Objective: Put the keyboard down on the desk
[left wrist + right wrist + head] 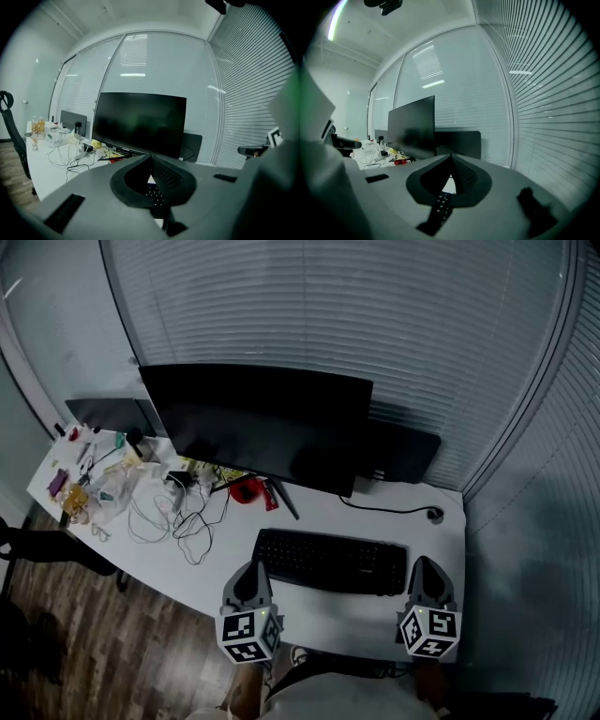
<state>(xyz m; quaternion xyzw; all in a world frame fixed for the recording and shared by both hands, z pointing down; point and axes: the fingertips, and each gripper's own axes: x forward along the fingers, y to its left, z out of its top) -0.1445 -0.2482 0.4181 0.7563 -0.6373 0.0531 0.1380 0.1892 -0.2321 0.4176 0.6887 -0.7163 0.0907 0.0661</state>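
From the head view, the keyboard lies level and square in front of the monitor, on a bare stretch of the white surface and well clear of the cables tangled at the far left. The left gripper sits at its left end and the right gripper at its right end, both low and close to the near edge. From this height I cannot tell whether the keyboard already rests its full weight or hangs just off the top. In the left gripper view the jaws are drawn tight, their tips meeting in a point. The keyboard's keys show in the narrow gap behind the tips, so its end looks pinched there. The right gripper view shows the same: the jaws are closed to a point, and a strip of keys runs back through the gap toward the camera, caught between them. As a judgement, carrying and placing look essentially done, since the keyboard is where it belongs and sits flat. What is left is to settle it fully if it is not yet down, part both pairs of jaws, and draw the grippers back from its ends.
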